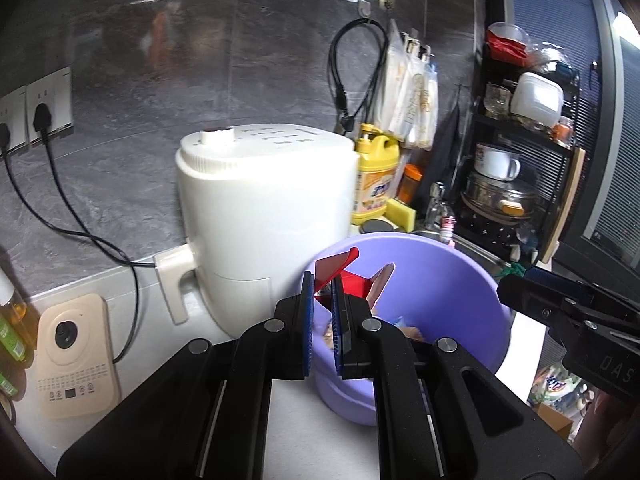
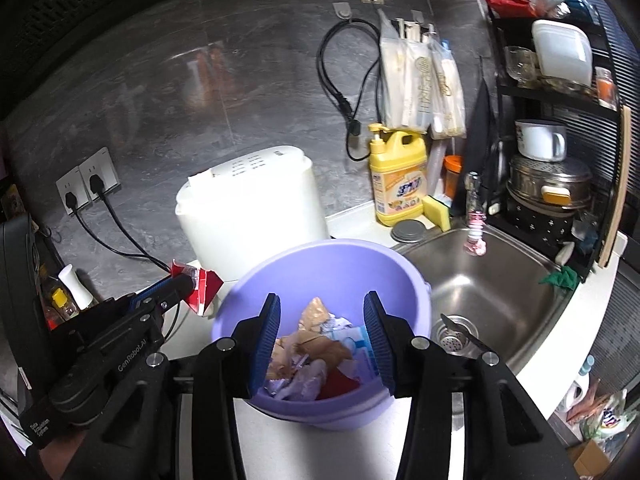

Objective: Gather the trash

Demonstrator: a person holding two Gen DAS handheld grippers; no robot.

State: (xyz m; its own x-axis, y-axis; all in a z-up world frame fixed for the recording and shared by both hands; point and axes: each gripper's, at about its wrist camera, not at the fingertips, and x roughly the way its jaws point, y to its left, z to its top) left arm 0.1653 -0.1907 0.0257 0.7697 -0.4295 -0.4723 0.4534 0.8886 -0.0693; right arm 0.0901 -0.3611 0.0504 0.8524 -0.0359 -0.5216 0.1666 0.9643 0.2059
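Note:
My left gripper [image 1: 322, 280] is shut on a red wrapper [image 1: 335, 267], held at the near-left rim of a purple plastic basin [image 1: 440, 280]. In the right wrist view the left gripper [image 2: 188, 284] holds the red wrapper [image 2: 204, 286] just left of the basin [image 2: 320, 256]. My right gripper [image 2: 322, 312] is open and empty, over the basin's near side. Crumpled paper, tan wrappers and a red scrap [image 2: 316, 356] lie inside the basin. In the left wrist view the right gripper's black body [image 1: 572, 312] is at the right; its fingertips are hidden.
A white appliance [image 1: 264, 216] stands behind the basin on the white counter [image 2: 352, 210]. A steel sink [image 2: 492, 280] is to the right, with a yellow detergent bottle [image 2: 396, 176], a sponge [image 2: 436, 210] and a black dish rack [image 2: 560, 152]. Cords [image 1: 60, 216] run from wall sockets.

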